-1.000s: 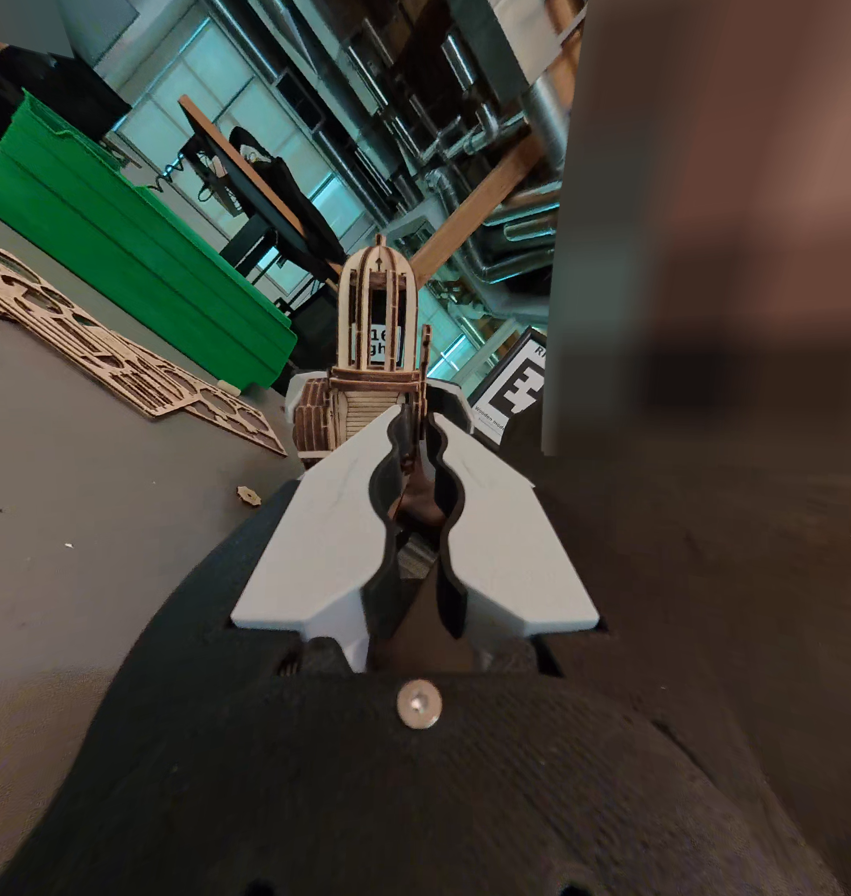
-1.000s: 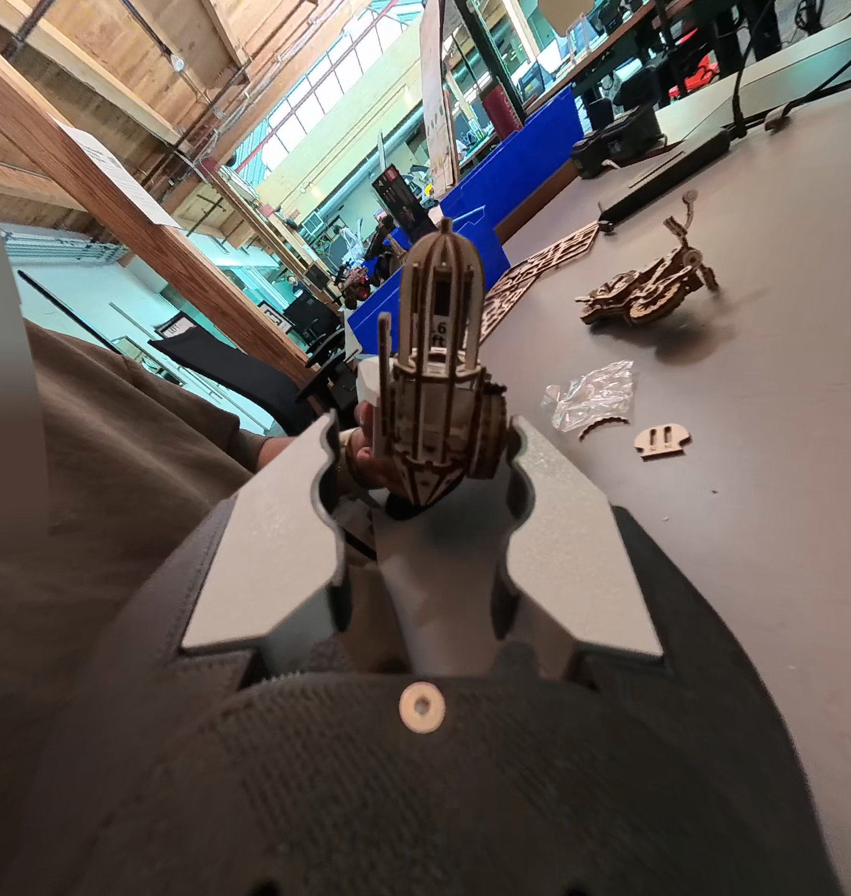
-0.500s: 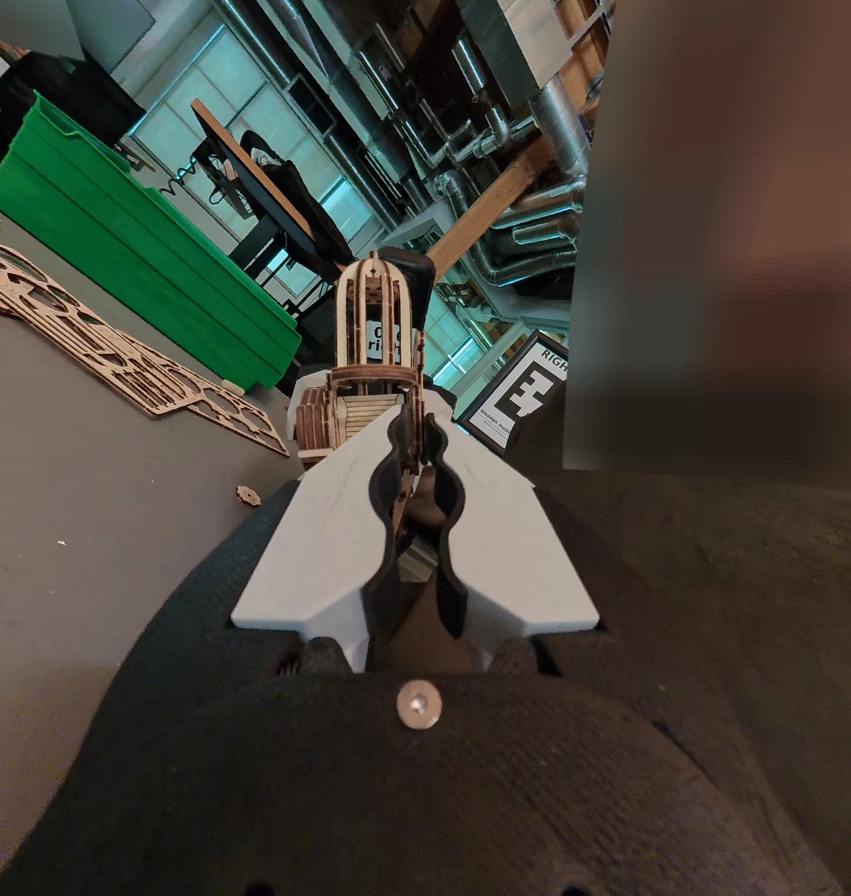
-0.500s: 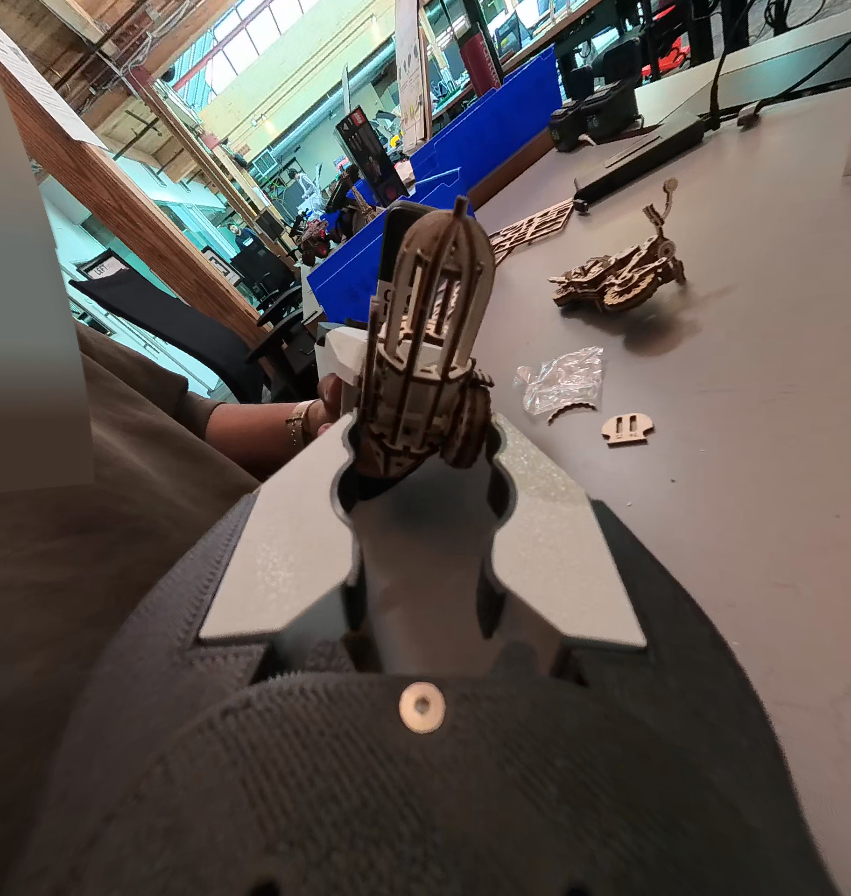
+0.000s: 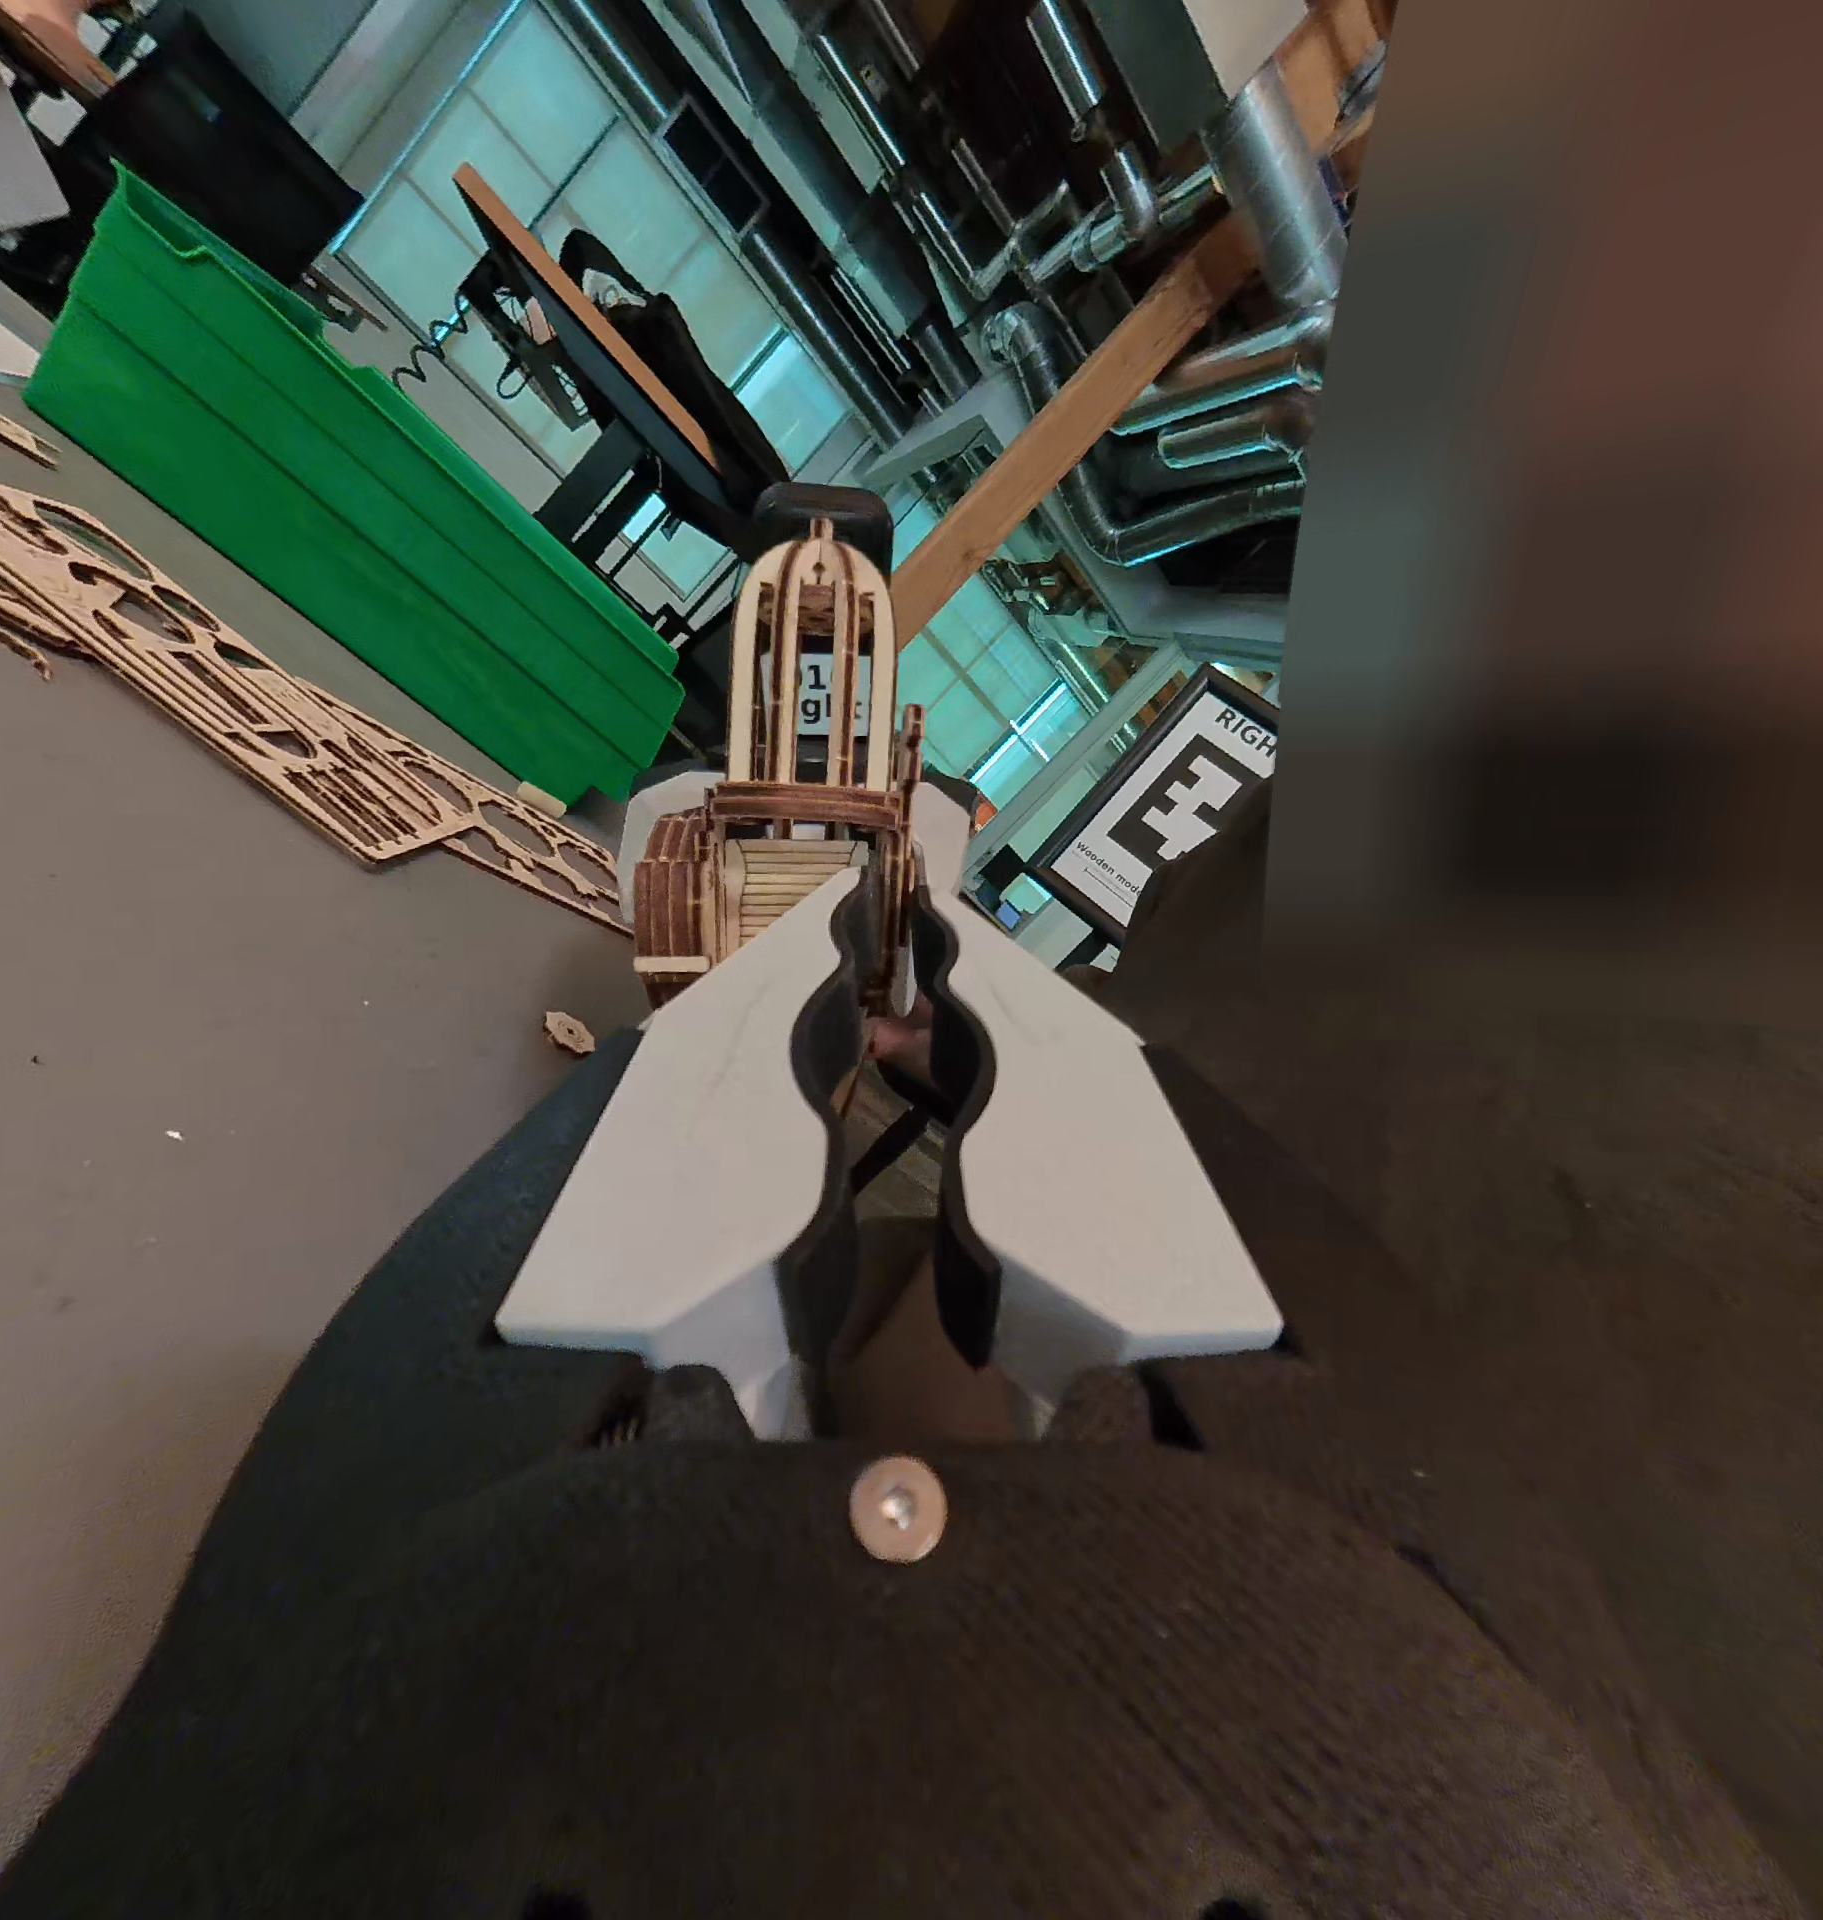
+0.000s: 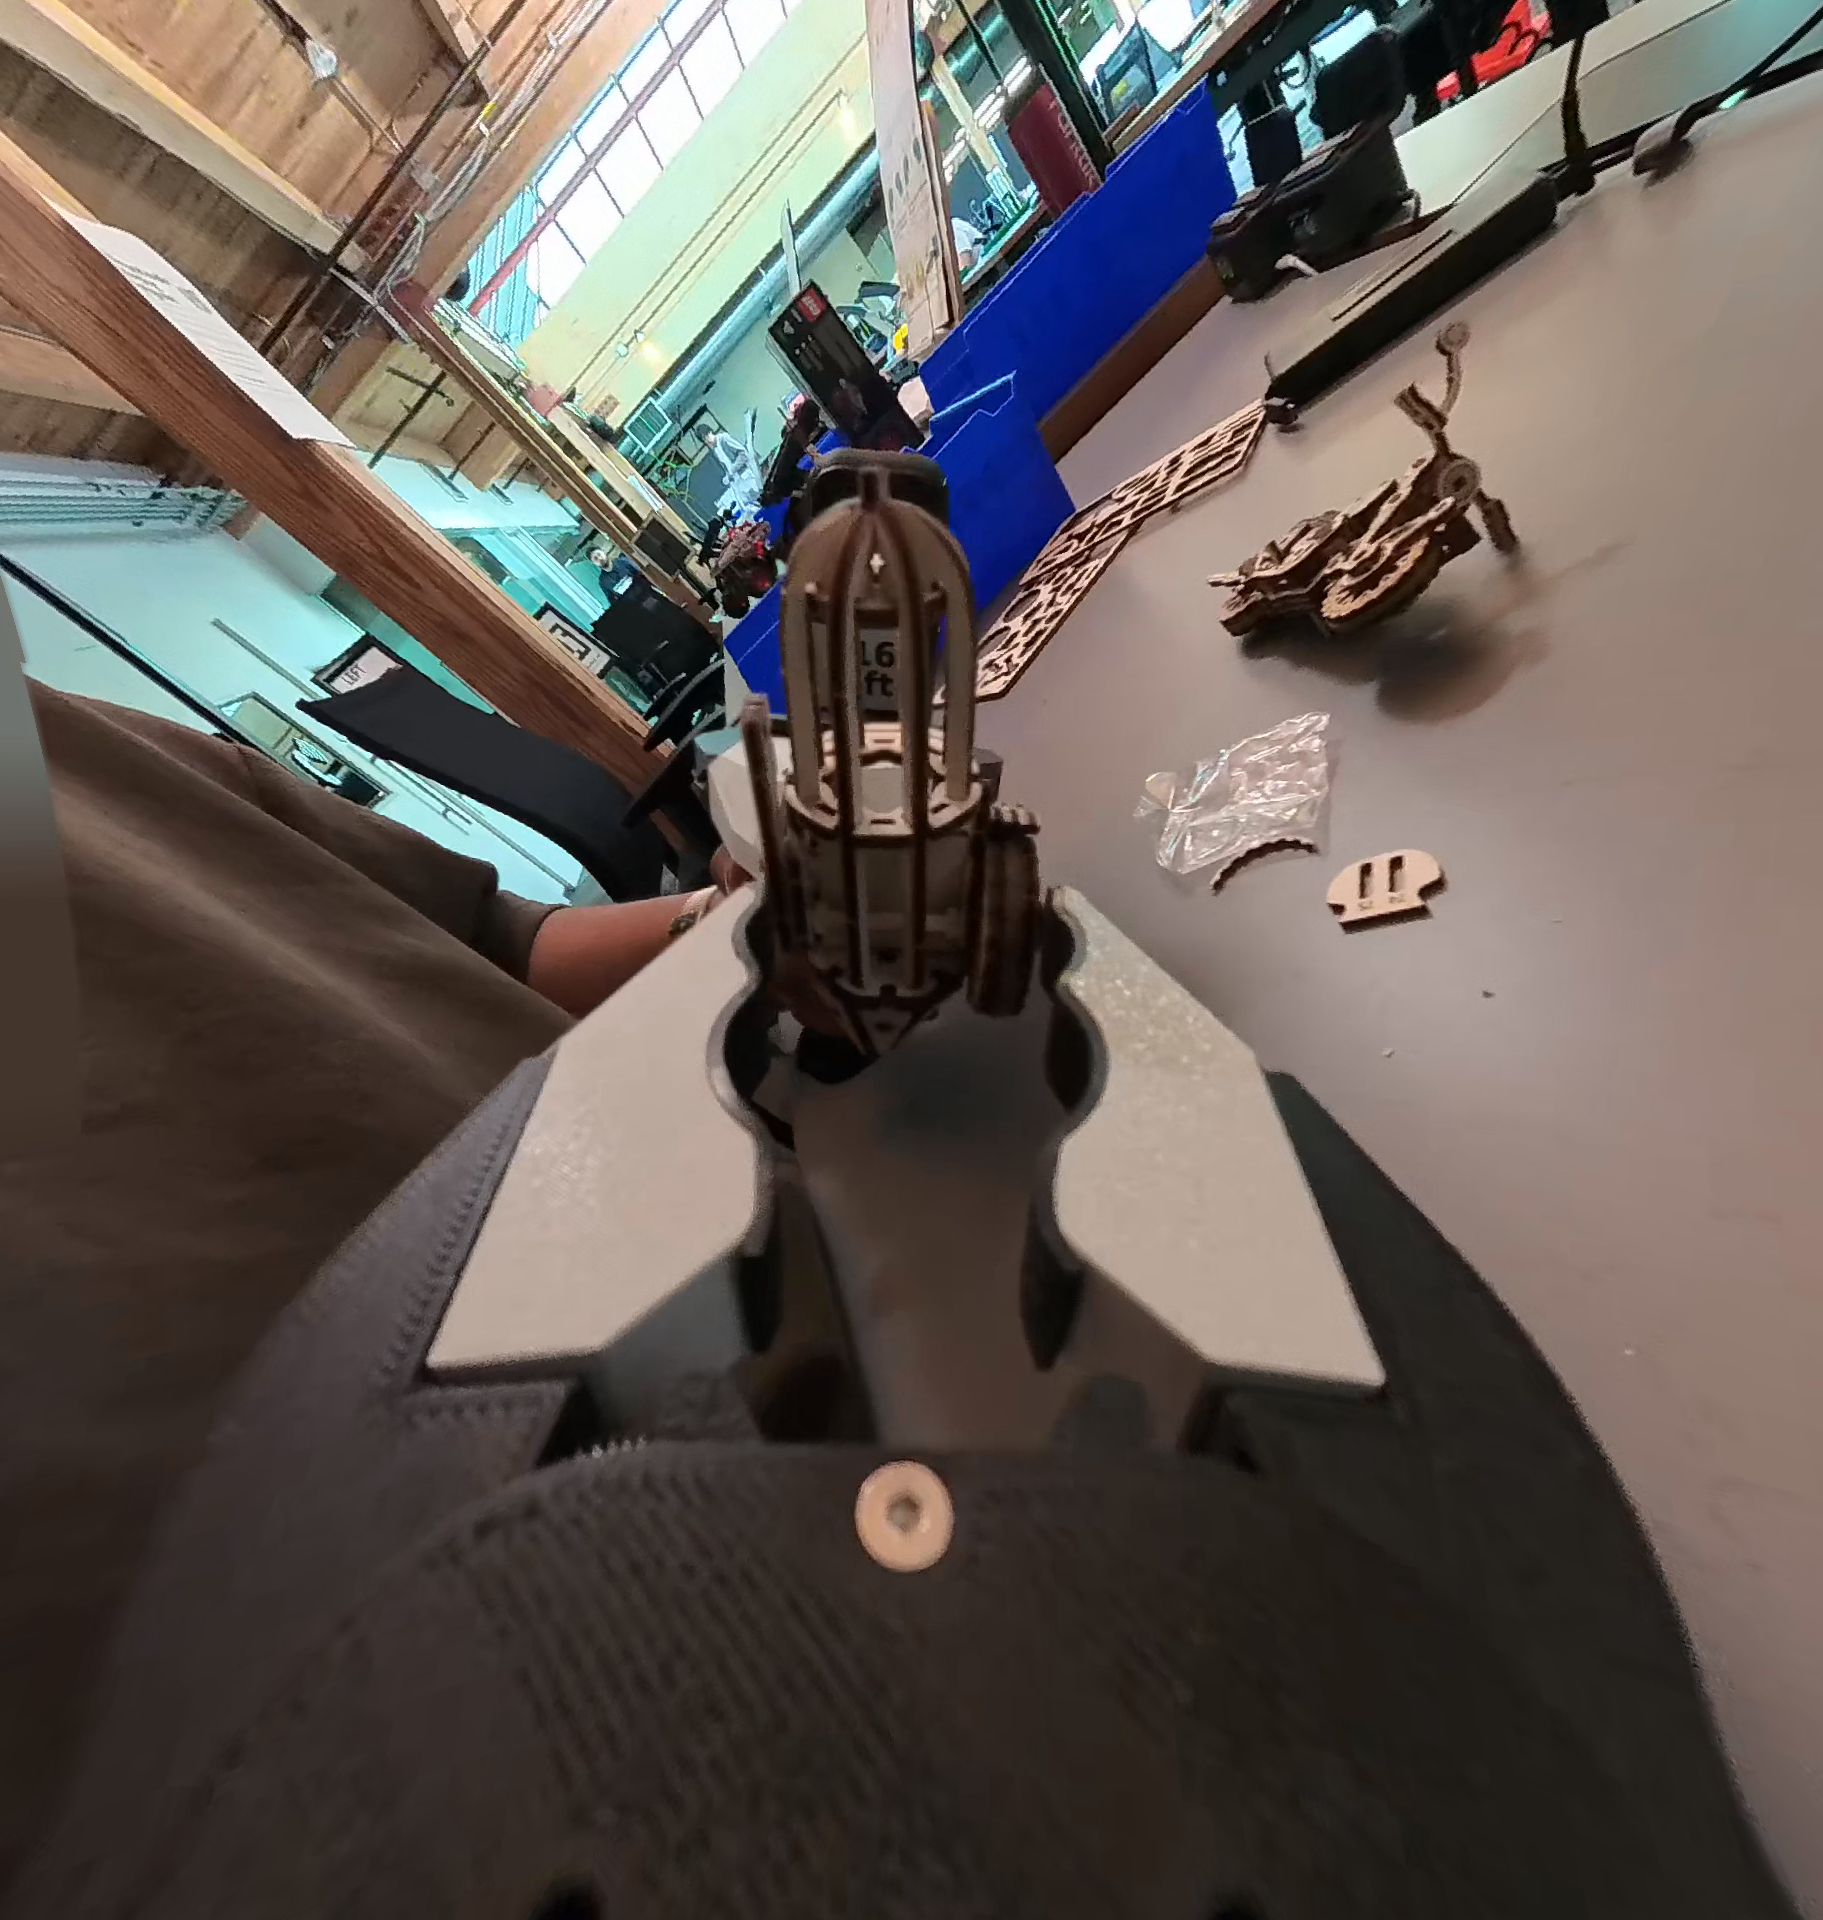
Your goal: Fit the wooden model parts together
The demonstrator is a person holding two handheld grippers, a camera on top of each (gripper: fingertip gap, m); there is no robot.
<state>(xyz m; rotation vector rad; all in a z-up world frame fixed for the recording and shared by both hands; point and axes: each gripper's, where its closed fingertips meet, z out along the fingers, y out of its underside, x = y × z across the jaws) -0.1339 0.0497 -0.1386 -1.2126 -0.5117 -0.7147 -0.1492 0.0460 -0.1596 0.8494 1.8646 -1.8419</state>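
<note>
My left gripper has its fingers drawn narrow, pinching a thin wooden strip that stands upright along the right side of the wooden model. The model sits just past the fingertips, held above the grey table; it has a pale domed cage on top and a darker ribbed body below.

My right gripper has its fingers set wider, clamped on the lower body of the same wooden model, with a round side wheel touching the right finger. The domed cage points up and away from the camera. The opposite gripper shows behind the model in each view.

Reference positions on the table:
- Left view: a cut-out wooden sheet lies far left, with a green bin behind it. A small loose wooden piece lies near the gripper's left side.
- Right view: a finished wooden motorcycle stands far right. A clear plastic bag lies nearer, with a curved wooden sliver at its edge and a slotted wooden piece just to its right. A second cut-out sheet lies beyond, next to a blue bin.

A person's brown sleeve fills the left of the right view.
</note>
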